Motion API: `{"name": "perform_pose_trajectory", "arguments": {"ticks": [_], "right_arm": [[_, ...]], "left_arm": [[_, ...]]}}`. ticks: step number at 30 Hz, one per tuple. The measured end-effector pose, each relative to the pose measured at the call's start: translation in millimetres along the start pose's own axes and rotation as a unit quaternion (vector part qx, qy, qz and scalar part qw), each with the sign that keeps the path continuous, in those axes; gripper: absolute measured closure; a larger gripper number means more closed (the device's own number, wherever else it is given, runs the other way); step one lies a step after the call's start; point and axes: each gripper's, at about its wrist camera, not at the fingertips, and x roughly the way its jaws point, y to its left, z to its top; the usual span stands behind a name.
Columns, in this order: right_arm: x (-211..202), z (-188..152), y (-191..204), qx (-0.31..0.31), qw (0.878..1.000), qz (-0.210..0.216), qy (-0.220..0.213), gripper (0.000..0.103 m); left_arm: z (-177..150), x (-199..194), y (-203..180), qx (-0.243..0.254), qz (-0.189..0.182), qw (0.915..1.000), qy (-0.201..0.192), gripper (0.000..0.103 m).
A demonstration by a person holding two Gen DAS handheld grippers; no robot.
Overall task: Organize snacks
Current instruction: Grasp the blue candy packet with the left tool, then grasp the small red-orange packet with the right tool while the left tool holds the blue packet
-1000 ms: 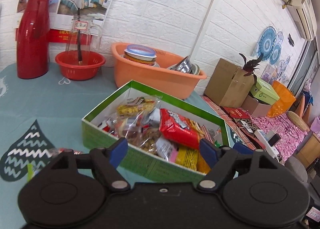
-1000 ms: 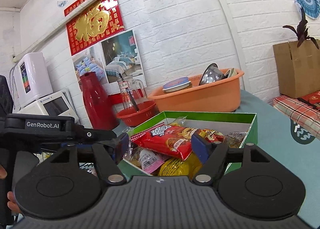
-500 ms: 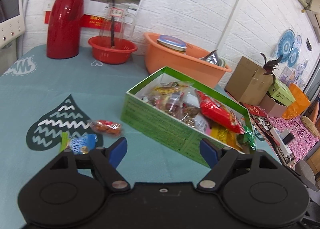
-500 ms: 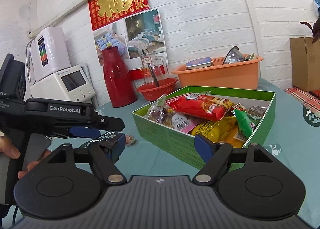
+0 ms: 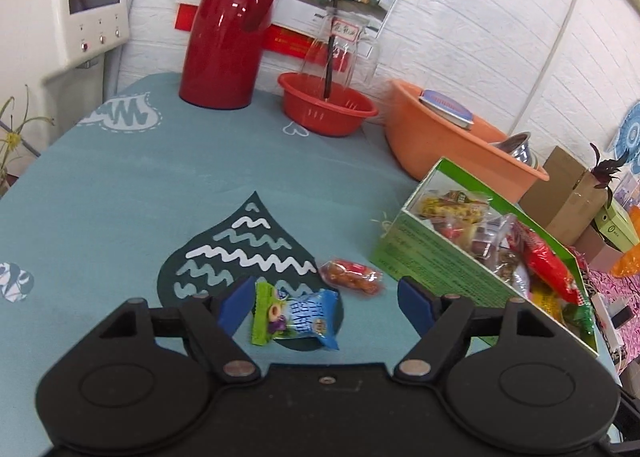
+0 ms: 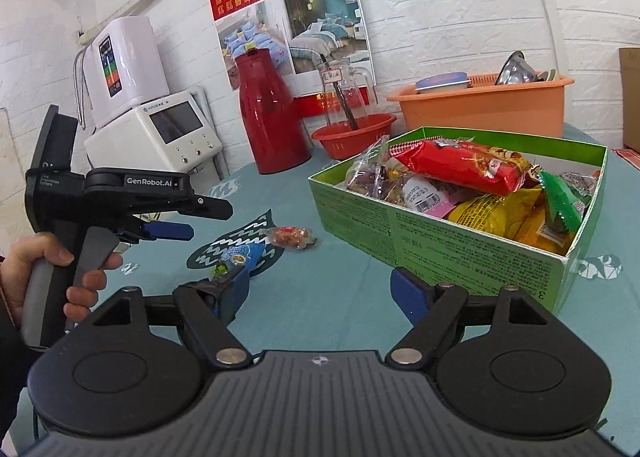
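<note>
A green cardboard box (image 5: 436, 269) (image 6: 440, 233) full of snack packets stands on the teal tablecloth. Two loose snacks lie left of it: a blue-and-green packet (image 5: 294, 315) (image 6: 240, 255) and a small clear red-orange packet (image 5: 350, 271) (image 6: 290, 235). My left gripper (image 5: 326, 303) is open and hovers above the blue-and-green packet, which shows between its fingers. In the right wrist view the left gripper (image 6: 168, 229) is held by a hand above the loose snacks. My right gripper (image 6: 320, 289) is open and empty, just in front of the box's near corner.
At the back stand a red thermos (image 5: 228, 25), a red bowl (image 5: 326, 109) with a glass jug, and an orange basin (image 5: 452, 145) holding dishes. A white appliance (image 5: 76, 5) sits at the far left. Cardboard boxes (image 5: 568, 193) lie beyond the table's right edge.
My left gripper has swung left, away from over the green box, and come down over the two loose snacks. The right gripper has drawn back from the box. Both stay open.
</note>
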Motion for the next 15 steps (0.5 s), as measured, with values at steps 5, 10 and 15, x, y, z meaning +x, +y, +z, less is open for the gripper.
{"name": "perform_pose_trajectory", "arguments": {"ticks": [5,10,15], "right_arm": [[9.1,-3.1,-1.8,0.004,1.000,0.002,0.015,0.000],[18.6,-3.6,-0.6,0.001,1.000,0.002,0.026,0.000],[33.6,0.1,7.2,-0.019,0.999,0.012,0.037,0.000]], "left_arm": [[-2.8,25.4,9.6,-0.005,0.001,0.9998,0.022,0.000],[-12.3,39.8,12.3,0.000,-0.001,0.9993,0.038,0.011],[-20.7,35.4,18.4,0.010,-0.004,0.9992,0.038,0.040]]}}
